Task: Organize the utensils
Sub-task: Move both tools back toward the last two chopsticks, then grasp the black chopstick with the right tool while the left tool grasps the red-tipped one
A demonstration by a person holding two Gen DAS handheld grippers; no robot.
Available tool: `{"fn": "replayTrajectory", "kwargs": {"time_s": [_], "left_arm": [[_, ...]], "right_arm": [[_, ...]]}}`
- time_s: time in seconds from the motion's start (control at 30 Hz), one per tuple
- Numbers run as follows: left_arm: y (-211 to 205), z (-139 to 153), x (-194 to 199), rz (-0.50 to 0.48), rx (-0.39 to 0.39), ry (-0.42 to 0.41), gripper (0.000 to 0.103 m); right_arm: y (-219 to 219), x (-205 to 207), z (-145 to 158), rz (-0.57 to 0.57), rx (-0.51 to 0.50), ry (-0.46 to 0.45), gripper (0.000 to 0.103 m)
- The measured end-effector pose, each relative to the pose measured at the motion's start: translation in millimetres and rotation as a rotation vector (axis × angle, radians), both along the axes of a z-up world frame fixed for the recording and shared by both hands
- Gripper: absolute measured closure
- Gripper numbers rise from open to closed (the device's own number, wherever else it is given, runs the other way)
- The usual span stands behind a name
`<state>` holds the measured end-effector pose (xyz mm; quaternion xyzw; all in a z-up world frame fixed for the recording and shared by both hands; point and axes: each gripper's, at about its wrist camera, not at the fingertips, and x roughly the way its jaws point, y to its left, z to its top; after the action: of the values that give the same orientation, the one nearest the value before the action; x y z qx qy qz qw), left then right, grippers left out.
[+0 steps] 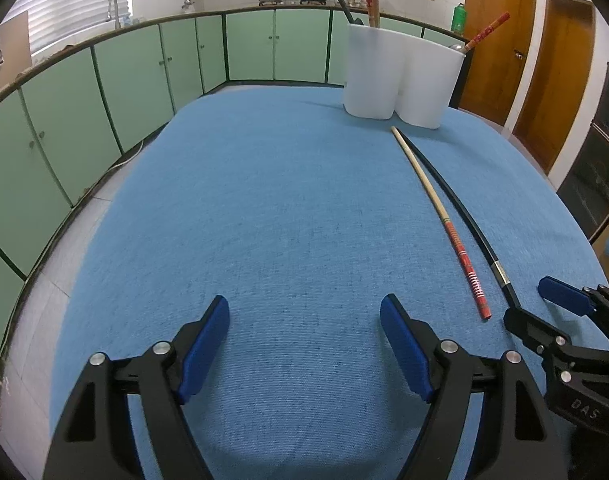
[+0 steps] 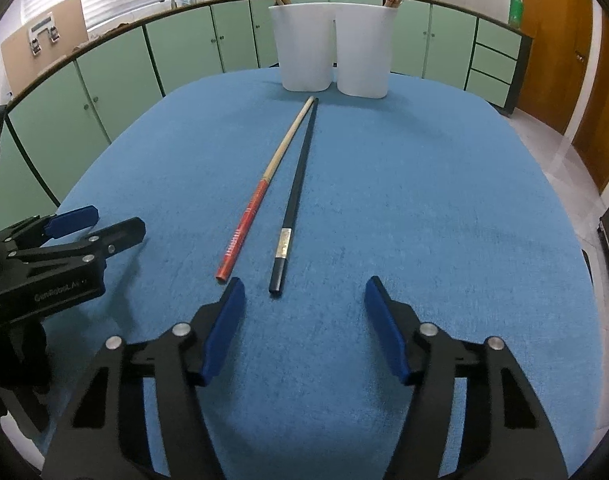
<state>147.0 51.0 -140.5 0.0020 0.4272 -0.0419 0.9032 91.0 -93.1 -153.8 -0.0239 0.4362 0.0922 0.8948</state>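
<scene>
- The right gripper (image 2: 304, 300) hangs over the blue tablecloth (image 2: 444, 208) with its blue pads apart and nothing between them; no pad touches anything.
- Just ahead of it lie two chopsticks, side by side, long axes running away from the jaws toward the white holders.
- The black chopstick (image 2: 298, 190) has its thick butt end nearest the claw, a little left of the gap's middle, just in front of the fingertips. A silver band sits near that end. Its thin tip points at the holders.
- The red and wood chopstick (image 2: 264, 188) lies left of the black one. Its red butt end stops just beyond the left pad's tip; its pale wooden tip points away.
- The two tips nearly meet at the far end, close to the holders, so the pair forms a narrow V opening toward the claw.
- Two white holders (image 2: 332, 48) stand upright at the far edge of the cloth, with more chopsticks leaning out of them.
- The left gripper (image 1: 304, 320) stands wide and empty over bare cloth, well left of both chopsticks.
</scene>
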Motion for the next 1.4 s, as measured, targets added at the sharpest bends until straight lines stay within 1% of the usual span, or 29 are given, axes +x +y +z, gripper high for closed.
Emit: {"fn": "replayTrajectory", "kwargs": {"time_s": [0.03, 0.1, 0.2, 0.27, 0.33, 0.4, 0.5, 0.67, 0.87, 1.03, 1.1, 1.4], "left_arm": [[-0.3, 0.2, -0.1, -0.001, 0.0, -0.001, 0.026], [-0.2, 0.4, 0.0, 0.0, 0.0, -0.002, 0.026], [-0.2, -0.1, 0.3, 0.001, 0.0, -0.001, 0.026], [-0.9, -0.3, 0.2, -0.001, 0.003, 0.0, 0.026], [-2.6, -0.3, 0.0, -0.003, 0.008, 0.0, 0.026], [-3.2, -0.4, 0.0, -0.004, 0.012, 0.001, 0.026], [-4.8, -0.2, -0.1, -0.006, 0.014, 0.003, 0.026], [-13.5, 1.0, -0.9, -0.023, 0.014, 0.007, 0.026], [-34.5, 1.9, -2.6, -0.072, -0.019, 0.014, 0.026], [-57.0, -0.2, -2.4, -0.112, -0.029, 0.019, 0.026], [-65.7, -1.6, -1.7, -0.122, -0.021, 0.019, 0.026], [-84.6, -2.4, 2.0, -0.122, -0.015, 0.024, 0.027]], "right_arm": [[-0.1, 0.5, 0.0, -0.005, 0.001, 0.0, 0.051], [0.7, 0.2, 0.0, -0.01, 0.0, -0.001, 0.053], [3.4, 0.8, -0.5, -0.005, -0.006, -0.003, 0.063], [5.0, 1.5, -0.7, -0.007, -0.014, -0.004, 0.066], [5.3, 0.7, -0.4, 0.003, -0.005, -0.003, 0.08], [6.2, 0.2, -0.5, 0.014, -0.007, -0.003, 0.084], [4.4, -0.1, 0.0, 0.018, 0.006, -0.002, 0.097], [-9.7, -0.2, 1.5, 0.001, 0.049, 0.001, 0.097], [-37.2, 0.4, 5.0, -0.063, 0.064, -0.008, 0.097], [-58.4, -0.2, 3.4, -0.098, 0.054, -0.007, 0.097], [-64.6, -0.8, 0.7, -0.103, 0.062, 0.002, 0.097], [-68.1, -5.9, 0.5, -0.088, 0.086, 0.005, 0.097]]}}
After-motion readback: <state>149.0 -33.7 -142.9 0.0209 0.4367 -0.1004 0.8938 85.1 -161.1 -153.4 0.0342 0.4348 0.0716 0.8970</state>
